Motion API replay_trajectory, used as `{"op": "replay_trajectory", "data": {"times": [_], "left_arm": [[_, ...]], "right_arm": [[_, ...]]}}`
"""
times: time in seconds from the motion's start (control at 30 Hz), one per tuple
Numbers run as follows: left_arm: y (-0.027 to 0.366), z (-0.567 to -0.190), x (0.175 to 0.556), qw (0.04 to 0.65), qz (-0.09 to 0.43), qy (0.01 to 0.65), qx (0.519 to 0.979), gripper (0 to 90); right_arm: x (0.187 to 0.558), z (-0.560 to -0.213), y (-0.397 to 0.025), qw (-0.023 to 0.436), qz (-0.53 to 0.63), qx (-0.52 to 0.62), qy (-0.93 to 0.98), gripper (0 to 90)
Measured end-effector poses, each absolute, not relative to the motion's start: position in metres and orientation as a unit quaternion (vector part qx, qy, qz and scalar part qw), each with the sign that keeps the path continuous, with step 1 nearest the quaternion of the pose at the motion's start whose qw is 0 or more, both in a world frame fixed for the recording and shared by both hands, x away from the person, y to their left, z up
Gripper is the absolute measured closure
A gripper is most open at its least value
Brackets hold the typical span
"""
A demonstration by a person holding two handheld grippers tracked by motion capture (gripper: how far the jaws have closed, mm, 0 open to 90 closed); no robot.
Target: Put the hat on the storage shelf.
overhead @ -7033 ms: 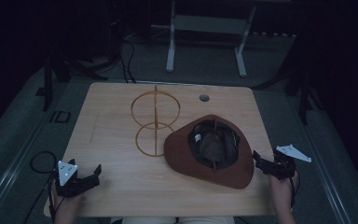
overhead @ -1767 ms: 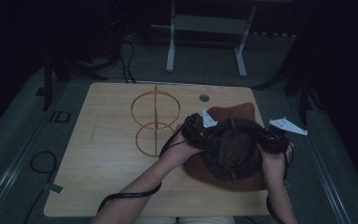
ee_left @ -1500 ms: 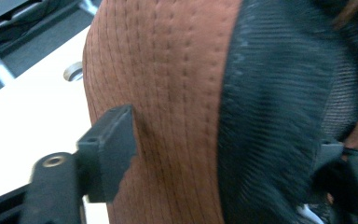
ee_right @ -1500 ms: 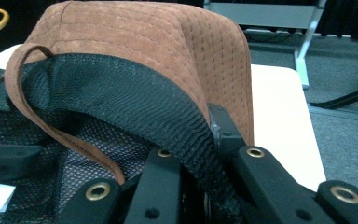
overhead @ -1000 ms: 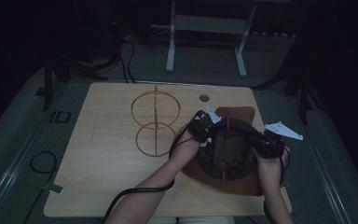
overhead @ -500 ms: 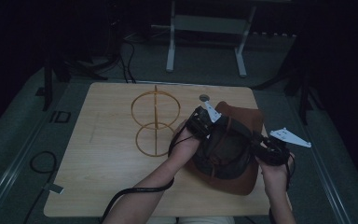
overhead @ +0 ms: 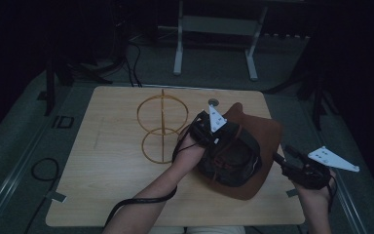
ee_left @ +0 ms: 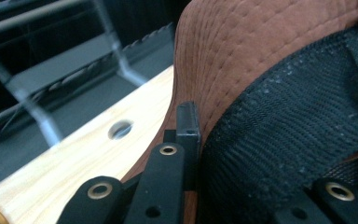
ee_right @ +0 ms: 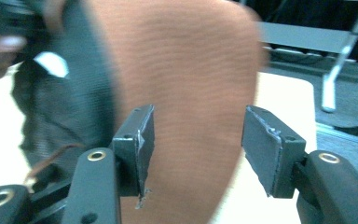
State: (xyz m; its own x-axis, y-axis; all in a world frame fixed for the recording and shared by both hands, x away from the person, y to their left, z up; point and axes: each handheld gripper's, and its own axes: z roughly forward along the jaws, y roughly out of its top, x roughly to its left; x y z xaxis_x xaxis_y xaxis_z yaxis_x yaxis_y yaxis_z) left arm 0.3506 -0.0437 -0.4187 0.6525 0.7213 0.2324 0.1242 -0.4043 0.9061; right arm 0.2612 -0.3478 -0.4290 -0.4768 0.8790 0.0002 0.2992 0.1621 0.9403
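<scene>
A brown brimmed hat (overhead: 266,135) with a black lining is tipped up on its side right of the table's middle. My left gripper (overhead: 220,138) is shut on its left edge. In the left gripper view the hat (ee_left: 270,42) is close, and the left gripper (ee_left: 247,186) clamps the black inner band and brim. My right gripper (overhead: 283,155) hovers open just off the hat's right brim, holding nothing. In the right gripper view the brown brim (ee_right: 186,60) lies beyond the spread jaws of that gripper (ee_right: 196,140). A golden wire stand (overhead: 161,127) rises left of the hat.
The wooden table (overhead: 107,161) has a round hole (overhead: 213,102) near its far edge, behind the hat. Cables trail over the near edge and the floor at left. A metal frame (overhead: 214,29) stands on the floor beyond the table.
The right gripper has let go of the hat and drawn back to the right. The left gripper has kept its hold and the hat now stands more on edge.
</scene>
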Motion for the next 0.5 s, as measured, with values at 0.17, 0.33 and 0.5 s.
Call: {"op": "replay_trajectory", "data": {"times": [0.17, 0.33, 0.5], "left_arm": [[-0.029, -0.418, 0.342, 0.497, 0.302, 0.249, 0.774, 87.0], [-0.012, -0.421, 0.335, 0.530, 0.285, 0.231, 0.765, 87.0], [-0.001, -0.424, 0.329, 0.563, 0.268, 0.182, 0.760, 87.0]], "right_arm": [[0.268, -0.432, -0.373, 0.308, 0.480, 0.443, 0.692, 45.7], [0.278, -0.435, -0.385, 0.302, 0.466, 0.464, 0.691, 48.3], [0.285, -0.437, -0.379, 0.279, 0.469, 0.457, 0.703, 51.0]]}}
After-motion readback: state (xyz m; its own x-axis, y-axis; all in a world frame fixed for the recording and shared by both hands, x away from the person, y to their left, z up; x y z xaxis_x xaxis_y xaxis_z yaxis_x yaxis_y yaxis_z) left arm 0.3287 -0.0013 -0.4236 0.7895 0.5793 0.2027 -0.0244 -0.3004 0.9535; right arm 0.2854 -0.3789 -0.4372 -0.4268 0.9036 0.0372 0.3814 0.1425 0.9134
